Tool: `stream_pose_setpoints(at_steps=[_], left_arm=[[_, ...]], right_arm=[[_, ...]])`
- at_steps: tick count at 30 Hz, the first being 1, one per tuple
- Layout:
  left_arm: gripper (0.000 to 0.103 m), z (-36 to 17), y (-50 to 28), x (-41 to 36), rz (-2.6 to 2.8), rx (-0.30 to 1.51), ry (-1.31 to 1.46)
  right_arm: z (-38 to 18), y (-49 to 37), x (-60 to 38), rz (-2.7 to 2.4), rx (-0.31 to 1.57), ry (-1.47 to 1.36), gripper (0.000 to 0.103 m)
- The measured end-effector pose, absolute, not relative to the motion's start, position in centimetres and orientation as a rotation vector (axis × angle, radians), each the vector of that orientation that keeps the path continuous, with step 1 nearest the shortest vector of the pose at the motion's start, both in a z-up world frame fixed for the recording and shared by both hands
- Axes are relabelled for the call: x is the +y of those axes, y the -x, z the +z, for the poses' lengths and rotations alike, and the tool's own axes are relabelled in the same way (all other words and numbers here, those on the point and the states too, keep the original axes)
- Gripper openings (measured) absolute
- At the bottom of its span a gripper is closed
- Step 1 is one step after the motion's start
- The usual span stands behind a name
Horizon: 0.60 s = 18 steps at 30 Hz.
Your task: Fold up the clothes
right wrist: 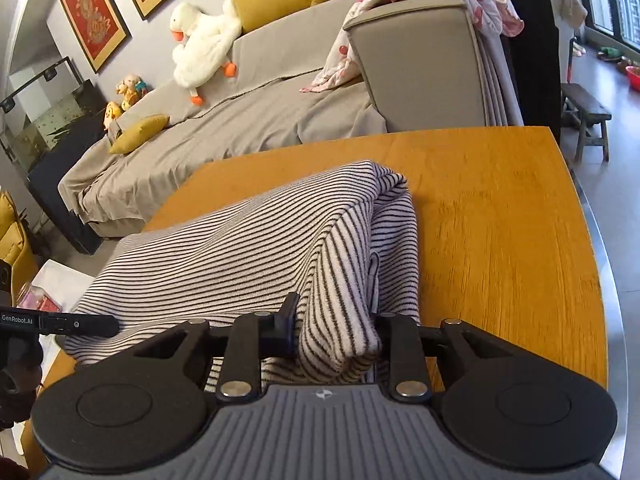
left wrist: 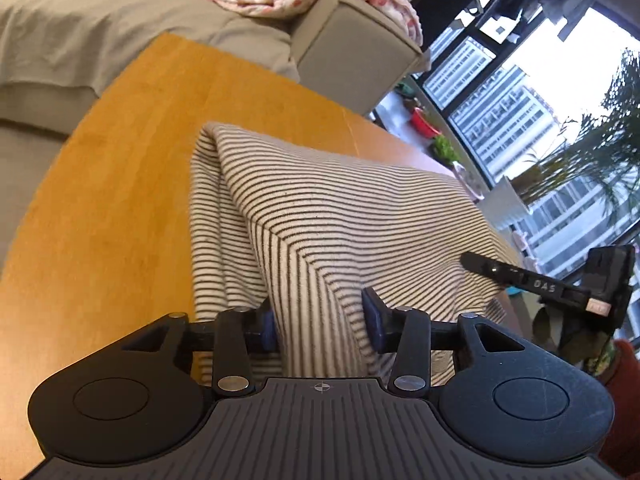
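While pinched aloft, striped garment

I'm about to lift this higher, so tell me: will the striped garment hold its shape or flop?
Likely floppy: the striped garment already drapes in soft folds between the left tool and right tool. Probably light, since two small pinches tent it. Its free end may drag on the wooden table.
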<state>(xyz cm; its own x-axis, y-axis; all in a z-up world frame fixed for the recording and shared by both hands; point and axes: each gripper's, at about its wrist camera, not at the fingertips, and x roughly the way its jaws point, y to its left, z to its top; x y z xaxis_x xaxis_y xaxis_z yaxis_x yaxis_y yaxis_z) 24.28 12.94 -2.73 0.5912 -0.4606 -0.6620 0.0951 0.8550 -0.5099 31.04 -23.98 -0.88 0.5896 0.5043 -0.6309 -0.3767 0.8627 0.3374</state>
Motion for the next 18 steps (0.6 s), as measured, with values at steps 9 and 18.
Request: stream_pose_setpoints(at_steps=[9,18], left_arm=[[0.040,1.7,-23.7,14.7,-0.402,0.784,0.541],[0.044,1.8,-22.0,13.1,-0.321,0.798,0.383]], right_arm=[[1.6,-30.6,-23.8,0.570,0.738,-0.208,0.022],[-0.9,-30.6,-24.6,0.518,0.762,-0.144,0.031]])
